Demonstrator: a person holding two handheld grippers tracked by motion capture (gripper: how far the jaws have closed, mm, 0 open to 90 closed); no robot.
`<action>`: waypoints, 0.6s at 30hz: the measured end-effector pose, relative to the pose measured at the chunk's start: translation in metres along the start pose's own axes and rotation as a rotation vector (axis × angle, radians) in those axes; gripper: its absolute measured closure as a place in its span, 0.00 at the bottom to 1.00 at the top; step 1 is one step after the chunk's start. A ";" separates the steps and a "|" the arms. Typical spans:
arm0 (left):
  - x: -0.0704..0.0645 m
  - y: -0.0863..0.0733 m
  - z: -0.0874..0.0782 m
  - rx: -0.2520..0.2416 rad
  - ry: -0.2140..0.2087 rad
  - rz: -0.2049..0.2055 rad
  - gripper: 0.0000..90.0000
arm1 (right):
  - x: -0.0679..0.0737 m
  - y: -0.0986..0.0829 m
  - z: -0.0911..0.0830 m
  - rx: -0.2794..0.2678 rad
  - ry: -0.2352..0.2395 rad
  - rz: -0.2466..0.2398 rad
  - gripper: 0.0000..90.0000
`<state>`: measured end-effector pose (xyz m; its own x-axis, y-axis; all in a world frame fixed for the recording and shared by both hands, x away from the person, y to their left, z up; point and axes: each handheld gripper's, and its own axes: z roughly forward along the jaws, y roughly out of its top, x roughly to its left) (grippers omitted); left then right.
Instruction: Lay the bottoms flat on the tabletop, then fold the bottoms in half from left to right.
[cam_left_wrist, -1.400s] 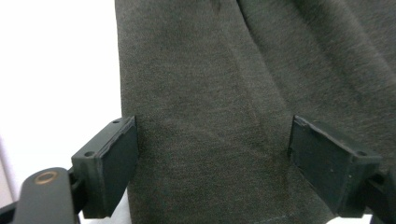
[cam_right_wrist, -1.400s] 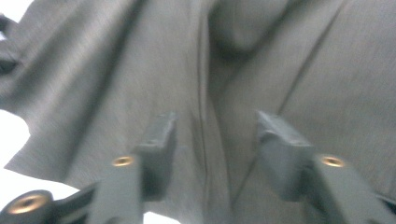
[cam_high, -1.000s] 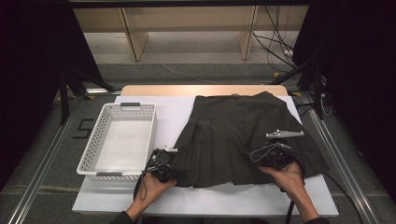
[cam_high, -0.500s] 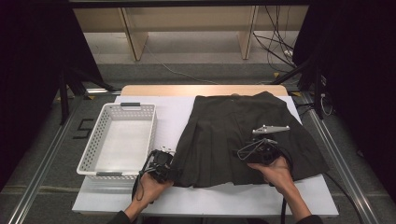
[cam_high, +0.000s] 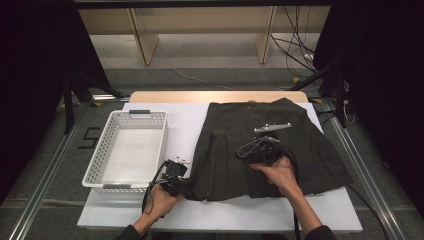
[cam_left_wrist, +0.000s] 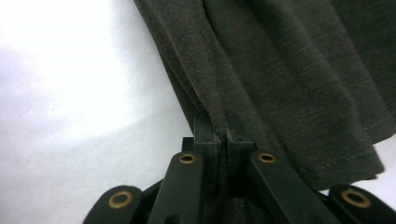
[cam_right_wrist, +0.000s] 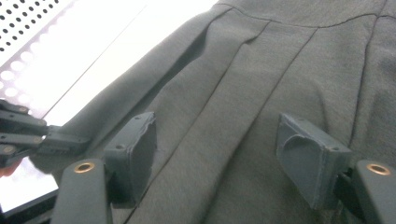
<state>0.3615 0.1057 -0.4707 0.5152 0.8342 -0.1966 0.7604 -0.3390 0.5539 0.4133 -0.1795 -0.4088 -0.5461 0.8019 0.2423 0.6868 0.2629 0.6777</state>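
1. my right gripper (cam_high: 260, 146) has moved up from the near hem to the middle of the dark skirt (cam_high: 260, 145), so i think a fold comes next.
2. its jaws are wide open over the cloth, holding nothing.
3. my left gripper (cam_high: 181, 181) pinches the skirt's near left corner.
4. the skirt lies flat on the worktop (cam_high: 225, 215), beside the white basket (cam_high: 100, 165).

Bright overexposed tabletop (cam_high: 185, 125), dark surroundings, soft focus.
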 end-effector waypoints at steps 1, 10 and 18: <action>-0.001 0.000 0.000 -0.005 -0.005 -0.003 0.96 | 0.000 0.001 0.001 0.003 -0.001 0.000 0.33; -0.010 0.003 -0.007 -0.052 -0.044 0.021 0.97 | -0.001 0.003 0.008 0.018 -0.014 0.009 0.31; -0.019 0.008 -0.016 -0.097 -0.078 0.034 0.97 | -0.005 0.003 0.007 0.019 -0.020 0.014 0.30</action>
<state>0.3509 0.0940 -0.4494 0.5719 0.7855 -0.2365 0.7020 -0.3195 0.6364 0.4210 -0.1788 -0.4130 -0.5269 0.8162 0.2371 0.7032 0.2619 0.6609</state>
